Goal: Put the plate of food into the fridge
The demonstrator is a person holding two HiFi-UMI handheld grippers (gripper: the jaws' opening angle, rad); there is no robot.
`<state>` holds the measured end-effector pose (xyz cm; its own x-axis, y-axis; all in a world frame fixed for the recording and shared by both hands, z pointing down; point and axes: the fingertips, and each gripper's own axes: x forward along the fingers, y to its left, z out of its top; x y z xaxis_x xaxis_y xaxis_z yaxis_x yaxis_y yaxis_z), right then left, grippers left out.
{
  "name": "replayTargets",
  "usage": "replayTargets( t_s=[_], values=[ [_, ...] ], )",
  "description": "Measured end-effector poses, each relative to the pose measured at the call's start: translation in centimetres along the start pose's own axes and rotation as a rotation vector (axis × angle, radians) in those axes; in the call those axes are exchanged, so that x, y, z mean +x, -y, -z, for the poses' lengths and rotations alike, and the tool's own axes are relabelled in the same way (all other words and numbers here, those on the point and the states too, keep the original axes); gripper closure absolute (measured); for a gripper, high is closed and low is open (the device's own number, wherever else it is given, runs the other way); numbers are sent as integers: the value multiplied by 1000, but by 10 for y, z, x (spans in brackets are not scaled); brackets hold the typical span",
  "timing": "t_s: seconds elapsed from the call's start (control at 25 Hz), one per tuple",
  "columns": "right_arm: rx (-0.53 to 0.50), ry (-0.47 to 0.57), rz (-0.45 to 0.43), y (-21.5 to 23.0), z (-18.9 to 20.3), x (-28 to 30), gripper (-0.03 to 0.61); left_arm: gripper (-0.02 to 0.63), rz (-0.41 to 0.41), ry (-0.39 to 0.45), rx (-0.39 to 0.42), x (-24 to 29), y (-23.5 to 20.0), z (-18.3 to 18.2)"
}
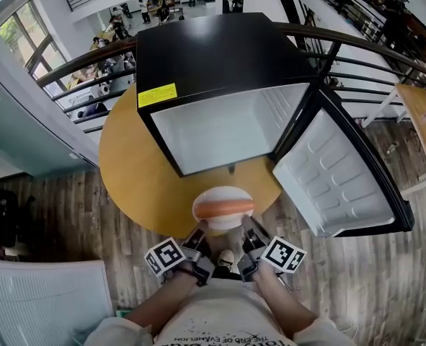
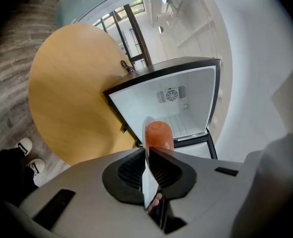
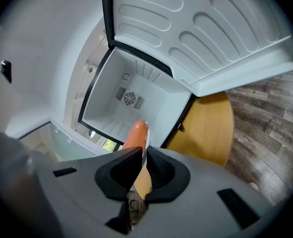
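A white plate (image 1: pixel 224 218) carrying an orange sausage (image 1: pixel 224 207) hangs over the near edge of the round table, in front of the open fridge (image 1: pixel 231 125). My left gripper (image 1: pixel 201 231) is shut on the plate's left rim and my right gripper (image 1: pixel 247 226) on its right rim. In the left gripper view the plate (image 2: pixel 147 175) runs edge-on between the jaws with the sausage (image 2: pixel 159 135) beyond them. The right gripper view shows the plate rim (image 3: pixel 144 150) and the sausage (image 3: pixel 135 134) before the empty white fridge interior (image 3: pixel 131 100).
The black mini fridge stands on a round wooden table (image 1: pixel 130 171). Its door (image 1: pixel 339 175) is swung open to the right, its inner shelves bare. A railing (image 1: pixel 357 45) and a drop to a lower floor lie behind. Wood flooring surrounds the table.
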<state>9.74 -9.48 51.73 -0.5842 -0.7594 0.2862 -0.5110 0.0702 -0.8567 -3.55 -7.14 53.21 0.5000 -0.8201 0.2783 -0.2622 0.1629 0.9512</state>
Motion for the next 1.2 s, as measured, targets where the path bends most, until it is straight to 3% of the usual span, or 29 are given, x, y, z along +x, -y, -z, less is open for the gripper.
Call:
replayTargets(
  t_s=[0.52, 1.2],
  values=[
    [25, 49, 34, 4, -24, 44, 532, 577, 6, -19, -10, 42, 1, -37],
    [43, 56, 52, 38, -57, 121, 535, 577, -11, 18, -51, 113, -26, -81]
  ],
)
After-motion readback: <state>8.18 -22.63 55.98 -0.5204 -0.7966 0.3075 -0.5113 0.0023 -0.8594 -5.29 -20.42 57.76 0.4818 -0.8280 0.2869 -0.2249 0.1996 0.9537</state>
